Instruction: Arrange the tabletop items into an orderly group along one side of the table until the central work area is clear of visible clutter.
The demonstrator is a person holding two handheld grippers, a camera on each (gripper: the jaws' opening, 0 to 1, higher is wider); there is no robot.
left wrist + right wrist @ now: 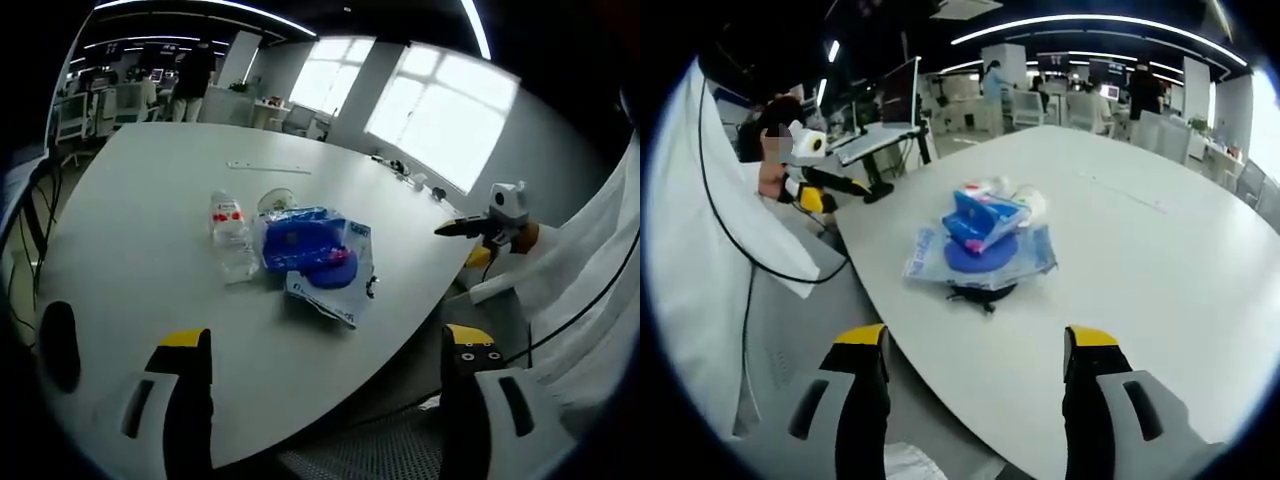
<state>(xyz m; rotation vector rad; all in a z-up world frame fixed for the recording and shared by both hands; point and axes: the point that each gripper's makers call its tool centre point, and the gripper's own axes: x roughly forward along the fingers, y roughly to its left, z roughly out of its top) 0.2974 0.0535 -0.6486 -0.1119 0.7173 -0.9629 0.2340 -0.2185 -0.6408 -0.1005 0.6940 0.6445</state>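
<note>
- Item cluster: a clear plastic bottle (229, 236), a blue pack (303, 240) and a flat printed pouch (335, 285) lie touching one another in one group on the white table (150, 190), near the curved table edge; in the right gripper view the same group sits ahead of the jaws, slightly left of centre, pouch (980, 258) lowest, blue pack (980, 220) stacked on it.
- Relation to jaws: the group lies forward of both grippers; judged well apart from each, neither plainly nearer.
- Left gripper (325, 350): jaws spread wide; nothing held, nothing touched.
- Right gripper (975, 345): jaws spread wide; empty; tips over the table edge.
</note>
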